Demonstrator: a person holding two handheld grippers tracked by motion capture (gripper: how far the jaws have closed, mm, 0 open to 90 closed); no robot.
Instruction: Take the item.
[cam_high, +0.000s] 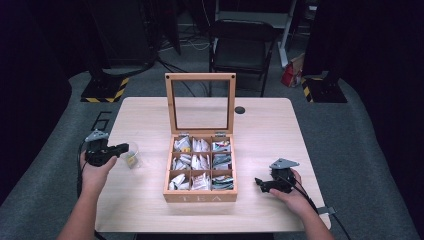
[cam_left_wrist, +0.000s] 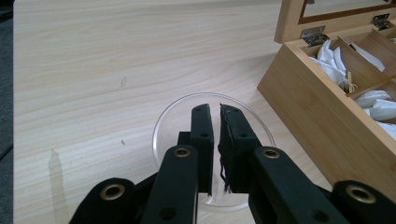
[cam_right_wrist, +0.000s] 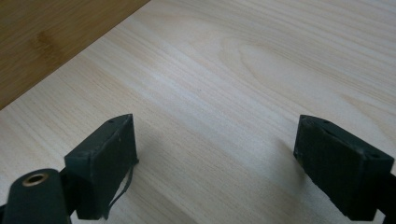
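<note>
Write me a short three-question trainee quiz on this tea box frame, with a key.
1. True or false: the lid of the tea box is shut.
2. Over which thing does the left gripper sit? A) clear glass cup B) black chair C) wooden tray
3. How do the right gripper jaws stand, and what is between them?

Key
1. False: the glass-paned lid stands upright and the nine compartments show tea bags.
2. A: its jaws, nearly together with a thin gap, lie over the cup's mouth, left of the box.
3. Wide apart, with bare table between them.
</note>
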